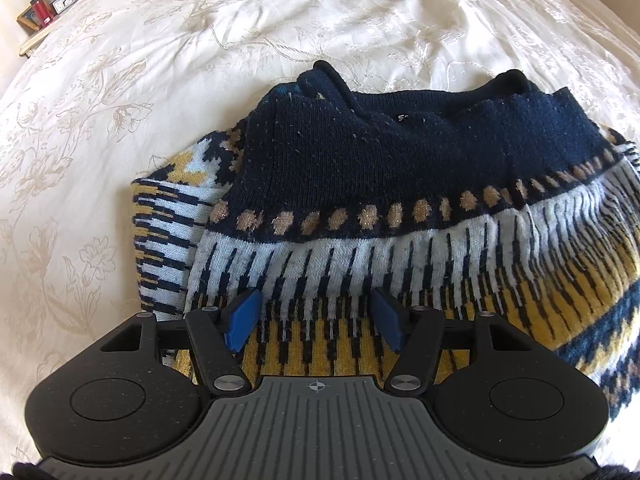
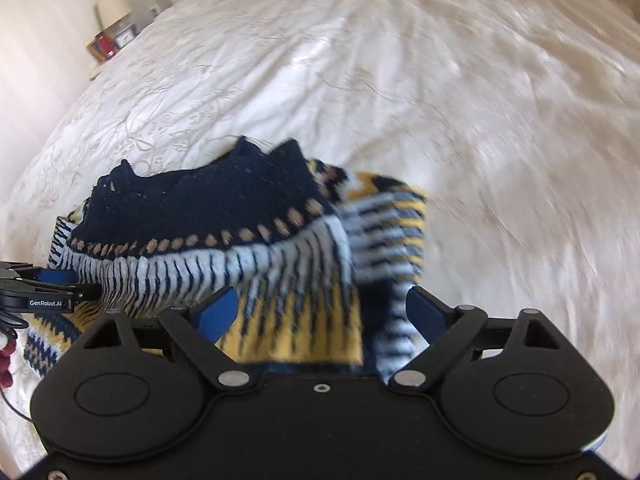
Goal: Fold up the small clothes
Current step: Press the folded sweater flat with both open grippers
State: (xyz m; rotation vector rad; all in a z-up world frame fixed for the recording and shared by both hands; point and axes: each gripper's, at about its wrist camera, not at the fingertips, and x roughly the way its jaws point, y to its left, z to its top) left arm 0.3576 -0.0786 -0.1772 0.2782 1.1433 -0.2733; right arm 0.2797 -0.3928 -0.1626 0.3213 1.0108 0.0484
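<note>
Knitted navy-and-yellow sweater (image 1: pixel 400 200) lies part-folded on the bedspread (image 1: pixel 160 80); our left gripper (image 1: pixel 316 318) and right gripper (image 2: pixel 324 312) gape empty, so next we judge another fold needs a fresh hem grasp.

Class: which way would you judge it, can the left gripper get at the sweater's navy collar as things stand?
Probably yes. The left gripper hangs open over the sweater, and nothing lies between it and the collar.

We look steeply down from both wrists, close above the navy, white and yellow knitted sweater (image 1: pixel 400 168) (image 2: pixel 224 216); both views share it.
</note>
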